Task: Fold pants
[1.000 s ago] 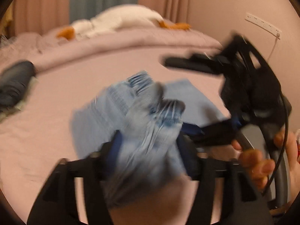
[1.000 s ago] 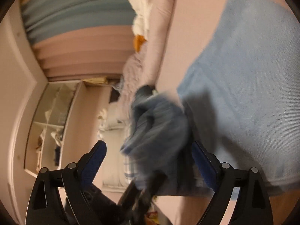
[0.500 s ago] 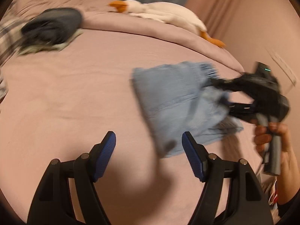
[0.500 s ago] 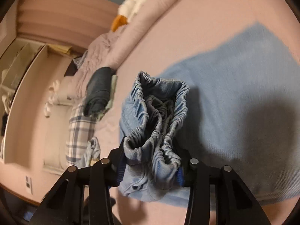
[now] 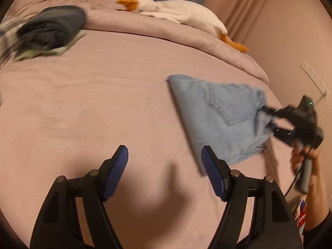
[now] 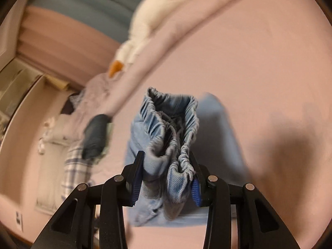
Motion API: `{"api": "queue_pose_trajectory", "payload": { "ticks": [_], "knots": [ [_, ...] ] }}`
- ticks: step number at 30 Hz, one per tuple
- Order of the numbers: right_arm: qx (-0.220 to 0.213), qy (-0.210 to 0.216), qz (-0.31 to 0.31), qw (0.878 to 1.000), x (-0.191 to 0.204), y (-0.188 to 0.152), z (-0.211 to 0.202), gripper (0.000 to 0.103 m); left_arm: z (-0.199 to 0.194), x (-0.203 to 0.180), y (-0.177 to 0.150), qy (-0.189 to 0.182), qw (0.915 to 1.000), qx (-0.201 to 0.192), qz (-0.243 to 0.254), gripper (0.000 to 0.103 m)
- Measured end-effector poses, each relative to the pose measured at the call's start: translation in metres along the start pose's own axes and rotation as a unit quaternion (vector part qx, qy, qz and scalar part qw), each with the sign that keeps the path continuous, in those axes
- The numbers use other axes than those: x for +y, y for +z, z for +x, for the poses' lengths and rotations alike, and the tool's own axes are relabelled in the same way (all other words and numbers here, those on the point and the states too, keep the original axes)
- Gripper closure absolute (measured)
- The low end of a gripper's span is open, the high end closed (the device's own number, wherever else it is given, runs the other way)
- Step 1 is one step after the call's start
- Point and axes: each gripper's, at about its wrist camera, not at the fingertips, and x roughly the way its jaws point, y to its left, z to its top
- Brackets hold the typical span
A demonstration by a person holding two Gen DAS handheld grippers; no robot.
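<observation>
Light blue denim pants (image 5: 220, 114) lie folded on the pink bed, right of centre in the left wrist view, back pocket up. My right gripper (image 5: 269, 120) is shut on their bunched elastic waistband (image 6: 172, 128) at the right edge and holds it slightly lifted. In the right wrist view the waistband fills the space between the closed jaws of the right gripper (image 6: 166, 178). My left gripper (image 5: 164, 161) is open and empty, above bare sheet just left of the pants' near edge.
A pink sheet (image 5: 93, 103) covers the bed. A dark folded garment (image 5: 51, 27) lies on a light cloth at the far left. A white goose plush (image 5: 178, 14) rests on the duvet at the back. A wall with a socket (image 5: 313, 78) is at the right.
My left gripper let go of the pants, opened and drew back to the left. My right gripper stayed shut on the waistband and pulled it right, so the pants lie flatter.
</observation>
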Motion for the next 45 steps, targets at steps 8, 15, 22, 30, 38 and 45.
{"api": "queue_pose_trajectory", "payload": {
  "ticks": [8, 15, 22, 30, 38, 45],
  "knots": [
    [0.009, -0.003, 0.052, 0.999, -0.036, -0.009, 0.016, 0.062, 0.057, -0.051, 0.054, -0.042, 0.9981, 0.034, 0.03, 0.03],
    [-0.043, -0.158, -0.081, 0.983, 0.01, -0.007, -0.025, 0.038, 0.074, -0.05, 0.081, -0.032, 0.9986, 0.037, 0.02, 0.03],
    [-0.026, -0.107, -0.254, 0.961, 0.075, -0.018, -0.005, 0.065, 0.124, -0.066, 0.11, -0.033, 0.9963, 0.069, 0.039, 0.037],
    [0.043, -0.168, -0.3, 0.938, 0.055, -0.04, 0.04, 0.07, 0.177, -0.061, 0.13, -0.023, 0.9932, 0.113, 0.016, 0.035],
    [0.049, -0.075, -0.258, 0.962, 0.068, -0.014, 0.009, 0.062, 0.097, -0.011, 0.114, -0.038, 0.9982, 0.039, -0.024, 0.036],
    [0.103, -0.054, -0.333, 0.936, 0.132, -0.005, 0.075, 0.061, 0.077, -0.002, 0.037, -0.097, 0.9888, 0.092, -0.067, 0.039]
  ]
}}
